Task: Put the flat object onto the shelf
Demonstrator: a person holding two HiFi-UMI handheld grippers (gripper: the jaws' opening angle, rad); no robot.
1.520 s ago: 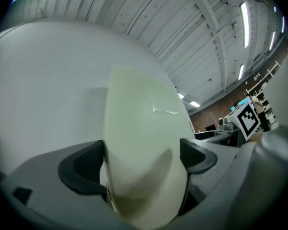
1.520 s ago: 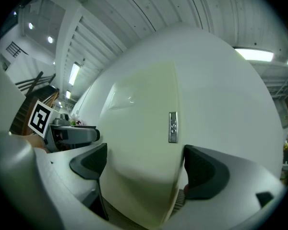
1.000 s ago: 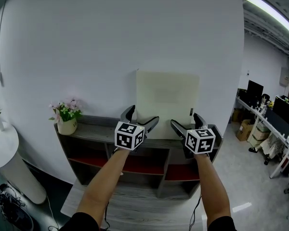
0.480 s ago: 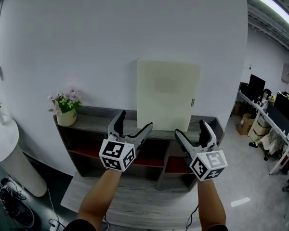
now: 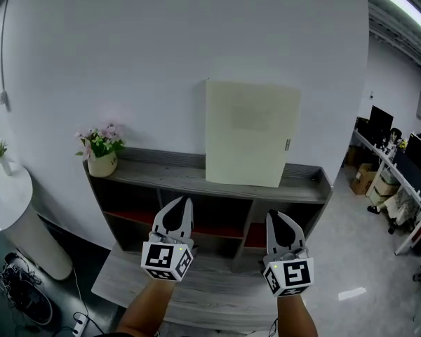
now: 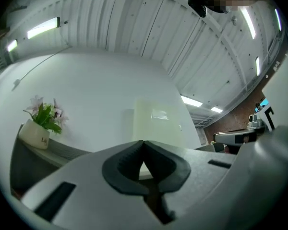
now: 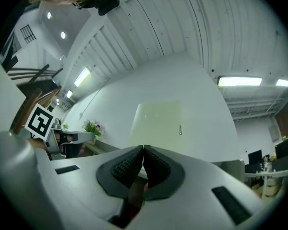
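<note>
Panel (image 5: 251,133) upright on shelf (image 5: 161,176) — sides clear

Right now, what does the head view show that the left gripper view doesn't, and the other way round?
Only the head view shows the red lower compartments of the shelf, a round white table at the left, and office desks at the far right.

Only the left gripper view shows the ceiling lights and a close look along the left tongs, which are pressed shut with nothing between them.

Both show the cream board leaning upright against the white wall on the shelf top, with the flower pot further to its left.
</note>
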